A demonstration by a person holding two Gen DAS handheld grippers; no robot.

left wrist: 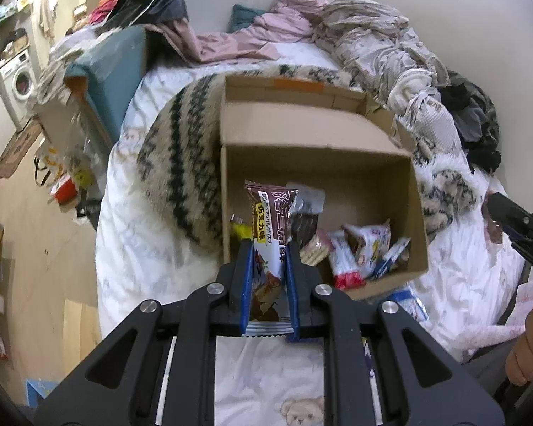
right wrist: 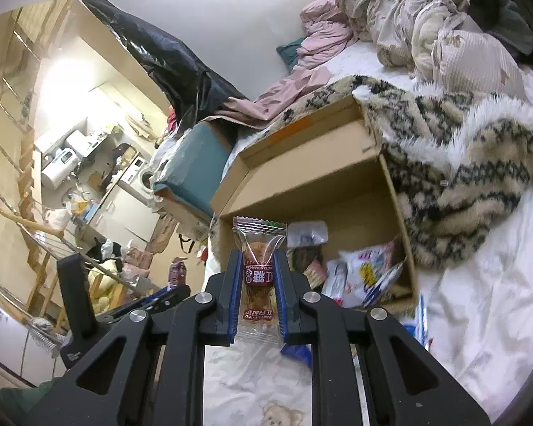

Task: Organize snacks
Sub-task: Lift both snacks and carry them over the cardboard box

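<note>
A white bedsheet printed with teddy bears [left wrist: 266, 383] is covering the bed that is serving as the work surface in a cluttered bedroom. Nearest the left camera, the left gripper [left wrist: 268, 252] is pinching a brown chocolate wafer packet [left wrist: 268, 227] between its blue-padded fingers, the packet standing upright over the near edge of the box. The right gripper [right wrist: 256, 266] is clamping a clear-wrapped brown sugar candy packet [right wrist: 258, 259] in the same manner, also at the box's near edge. Just beyond, an open brown cardboard box [left wrist: 383, 177] is lying on the sheet, holding several red-and-white and dark snack packets [left wrist: 359, 252] gathered toward its near right corner. A blue-and-white packet [left wrist: 414, 303] is lying outside the box, just beside its near wall. A cream and black patterned fleece blanket [right wrist: 462, 163] is resting against the box's sides. Farther back, crumpled pink and beige bedding [left wrist: 341, 32] is piling against the wall.
</note>
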